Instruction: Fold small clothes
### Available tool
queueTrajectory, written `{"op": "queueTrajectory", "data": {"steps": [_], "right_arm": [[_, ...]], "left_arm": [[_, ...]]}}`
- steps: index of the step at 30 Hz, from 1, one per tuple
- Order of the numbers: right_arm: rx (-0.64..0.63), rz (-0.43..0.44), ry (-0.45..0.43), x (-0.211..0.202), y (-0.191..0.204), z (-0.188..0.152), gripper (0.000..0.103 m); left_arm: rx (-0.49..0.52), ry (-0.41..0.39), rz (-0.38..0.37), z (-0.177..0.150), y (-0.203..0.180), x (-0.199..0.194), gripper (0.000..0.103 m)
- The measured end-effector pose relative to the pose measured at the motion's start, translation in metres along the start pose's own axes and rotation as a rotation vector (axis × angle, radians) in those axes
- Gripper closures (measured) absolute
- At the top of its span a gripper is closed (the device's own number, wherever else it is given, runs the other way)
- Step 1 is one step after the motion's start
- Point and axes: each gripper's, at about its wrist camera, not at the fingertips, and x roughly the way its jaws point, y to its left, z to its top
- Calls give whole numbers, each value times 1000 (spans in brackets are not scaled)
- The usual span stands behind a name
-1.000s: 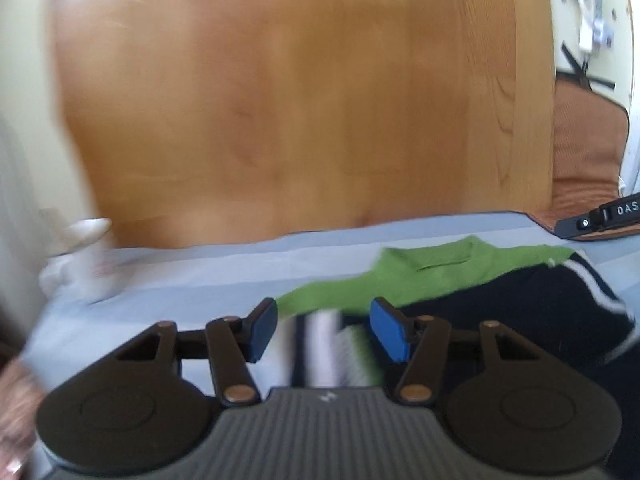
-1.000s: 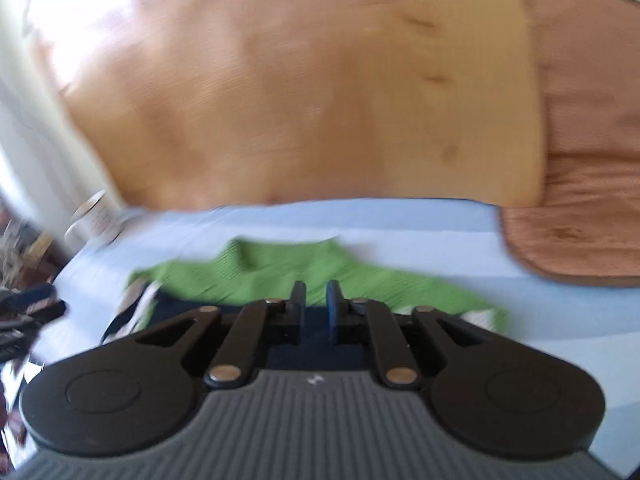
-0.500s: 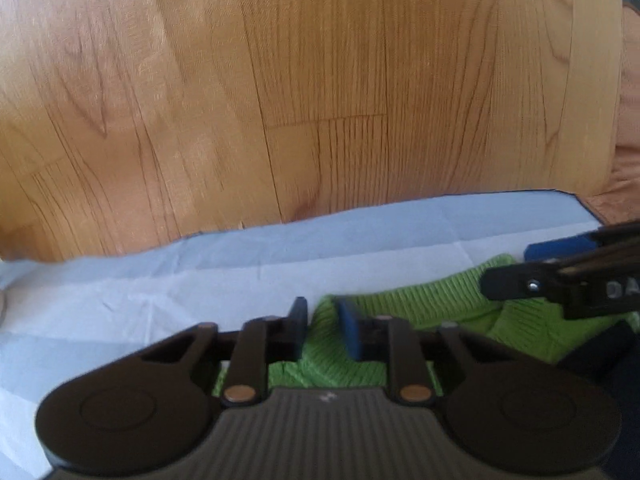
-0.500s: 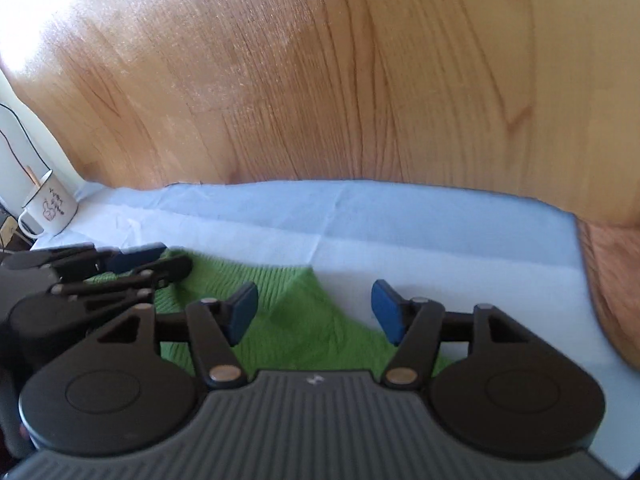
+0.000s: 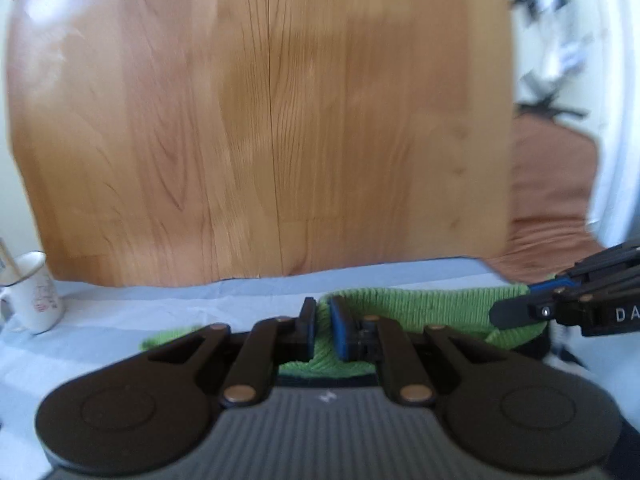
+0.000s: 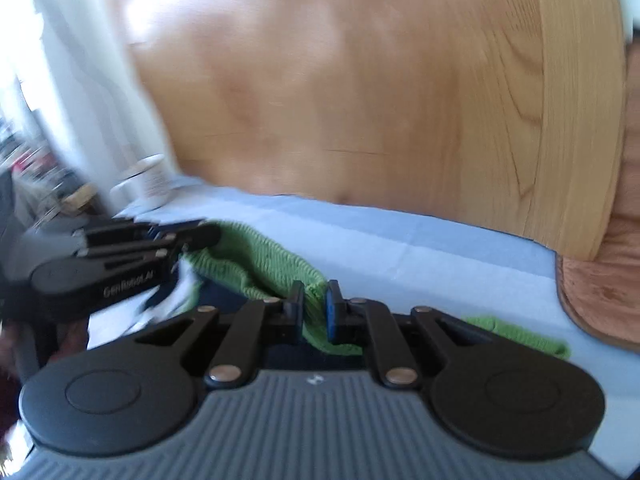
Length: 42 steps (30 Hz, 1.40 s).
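Observation:
A small knit sweater with a green ribbed band [image 5: 420,306] and navy and white stripes lies on a pale blue cloth [image 5: 160,312]. My left gripper [image 5: 323,330] is shut on the green band at its left end. My right gripper [image 6: 313,312] is shut on the same green band [image 6: 264,260] at its right end. The band is lifted and stretched between them. Each gripper shows in the other's view: the right one [image 5: 568,308] at the far right, the left one [image 6: 120,256] at the left. The rest of the sweater is mostly hidden below the grippers.
A white mug [image 5: 34,292] stands on the cloth's left end; it also shows in the right wrist view [image 6: 146,184]. A wooden table [image 5: 280,120] stretches beyond the cloth. A brown mat [image 5: 548,184] lies at the far right.
Both grippers have closed on the green band and lifted it. A second ago the left was open and the right shut; half a second ago the right opened over the green knit.

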Motion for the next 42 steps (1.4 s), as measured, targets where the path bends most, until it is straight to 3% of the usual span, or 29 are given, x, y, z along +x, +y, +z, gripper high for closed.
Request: {"op": "queueTrajectory", "data": {"steps": [3,8,10,12,14,15,17,20,25,29,31,32,33,37,42], "right_arm": [[-65,17,-5,-48,38,-38,90],[-70,20,31,-83,77,-117,90],[-24,14,43,-79,79,-145,89],[22,-2,46,-76,80,-162,84],[51,4,28,-80,81,-172,79],[67,20,12,-87,81,-171,71],[91,43,-50,-105,78,-167,61],[150,15,-169,-132,67,-156,61],[260,-71,-287,-123,44,-134,61],[241,-151,-209,-72,39,-134,63],[191,-249,-129,-52,33,-143,77],[177,-273,-142,-52,27,-154,80],[193,-277,-156,-56,18,-159,82],[388,-159,-227,-73,-12,-176,86],[374,-165,-296,-75,0,-184,86]], "left_arm": [[8,-53,-42,-31,-6,-65,94],[62,-79,-69,-104,-30,-136,94],[73,-39,-57,-130,-39,-144,93],[81,49,-50,-150,-44,-139,90],[34,93,-25,-159,-41,-141,90],[26,84,-38,-159,-38,-148,87],[-13,43,-70,-151,-22,-165,79],[-128,-37,-80,-129,9,-182,77],[-260,-71,7,-96,38,-144,80],[-267,16,18,-89,31,-85,81],[-236,89,70,-99,27,-57,81],[-215,121,92,-105,27,-45,81],[-179,91,106,-112,25,-41,81],[-35,29,184,-126,4,-40,81],[-62,23,170,-128,5,-42,80]]}}
